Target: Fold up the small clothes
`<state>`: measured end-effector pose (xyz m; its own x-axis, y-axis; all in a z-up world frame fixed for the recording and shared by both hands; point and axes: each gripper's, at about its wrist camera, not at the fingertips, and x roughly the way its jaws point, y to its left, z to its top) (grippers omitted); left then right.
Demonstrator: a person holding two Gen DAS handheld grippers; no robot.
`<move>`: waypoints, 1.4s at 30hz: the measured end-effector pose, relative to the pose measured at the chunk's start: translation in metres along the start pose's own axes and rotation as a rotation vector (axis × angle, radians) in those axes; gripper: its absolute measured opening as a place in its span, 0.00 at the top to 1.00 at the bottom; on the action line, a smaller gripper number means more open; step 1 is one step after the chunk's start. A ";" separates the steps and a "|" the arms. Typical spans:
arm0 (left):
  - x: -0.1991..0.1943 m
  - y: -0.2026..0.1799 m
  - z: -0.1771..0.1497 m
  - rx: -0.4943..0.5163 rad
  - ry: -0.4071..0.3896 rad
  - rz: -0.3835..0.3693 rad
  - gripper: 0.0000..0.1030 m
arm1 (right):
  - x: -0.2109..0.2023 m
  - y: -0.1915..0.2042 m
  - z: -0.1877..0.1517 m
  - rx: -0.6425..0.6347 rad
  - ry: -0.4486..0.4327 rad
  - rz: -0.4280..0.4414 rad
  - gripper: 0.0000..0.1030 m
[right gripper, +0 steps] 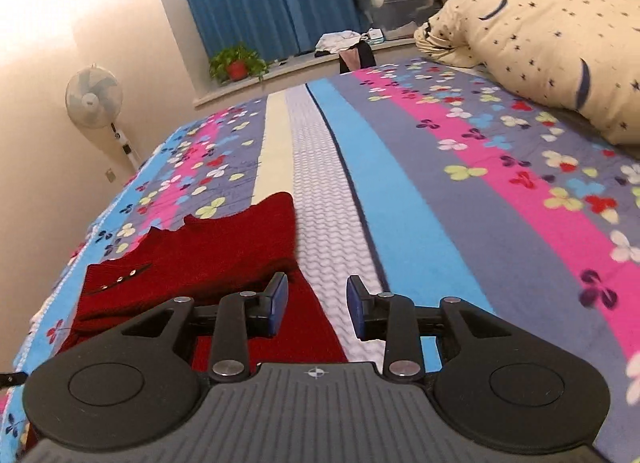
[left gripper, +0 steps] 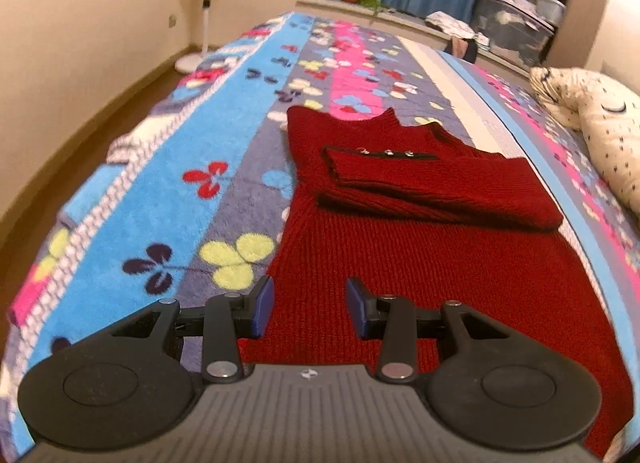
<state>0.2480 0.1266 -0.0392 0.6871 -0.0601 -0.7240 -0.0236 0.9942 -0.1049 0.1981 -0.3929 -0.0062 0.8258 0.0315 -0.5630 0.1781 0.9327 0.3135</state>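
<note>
Sweater [left gripper: 420, 247], sleeve folded, lies ahead of both empty, part-open grippers [left gripper: 310, 309] [right gripper: 317, 309]; next, likely grasp hem.

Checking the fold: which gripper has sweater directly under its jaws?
The left gripper, over the red sweater; the right gripper hangs over its edge and bare blanket.
</note>
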 end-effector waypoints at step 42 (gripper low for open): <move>-0.020 0.036 -0.105 -0.006 0.336 -0.082 0.89 | 0.022 -0.035 -0.102 -0.126 0.499 0.033 0.90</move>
<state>0.1573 0.1546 -0.1003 0.4090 -0.1670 -0.8971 0.0171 0.9843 -0.1754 0.1554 -0.3886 -0.1078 0.4687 0.2000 -0.8604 0.0650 0.9636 0.2594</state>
